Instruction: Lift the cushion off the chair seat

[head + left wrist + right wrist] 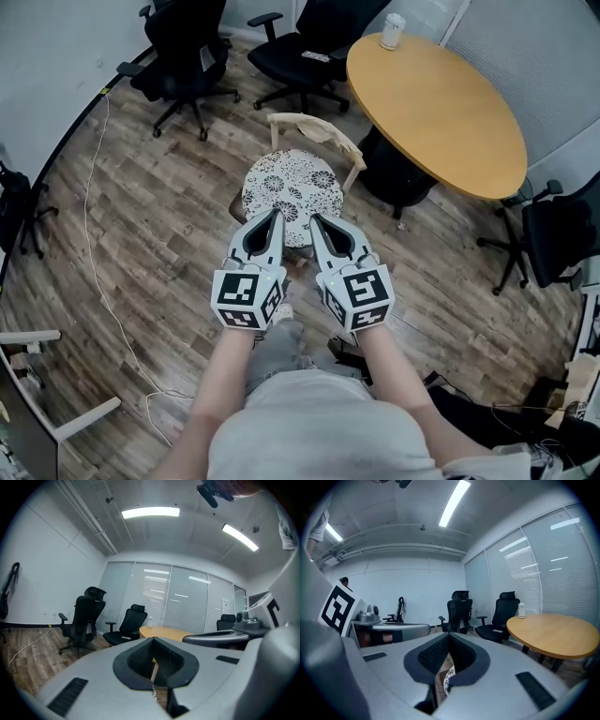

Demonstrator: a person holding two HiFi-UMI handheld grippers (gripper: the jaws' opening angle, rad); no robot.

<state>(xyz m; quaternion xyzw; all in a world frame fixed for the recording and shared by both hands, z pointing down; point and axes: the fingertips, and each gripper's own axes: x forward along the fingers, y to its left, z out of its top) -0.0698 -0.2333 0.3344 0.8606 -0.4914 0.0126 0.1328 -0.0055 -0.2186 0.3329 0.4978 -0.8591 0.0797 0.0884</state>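
A round cushion (292,190) with a black-and-white floral print lies on the seat of a small pale wooden chair (314,128) in the middle of the head view. My left gripper (277,215) and right gripper (314,218) are held side by side, tips just over the cushion's near edge, touching nothing. Both are shut and empty. Through the right gripper's (449,636) jaw window a sliver of the cushion (448,680) shows. The left gripper (153,640) shows only a strip of the wooden chair (153,670) through its window.
A round yellow-wood table (441,103) with a white cup (393,30) stands to the right of the chair. Black office chairs (187,56) (302,52) stand behind it, another (555,234) at the right. A white cable (94,253) runs along the wood floor at the left.
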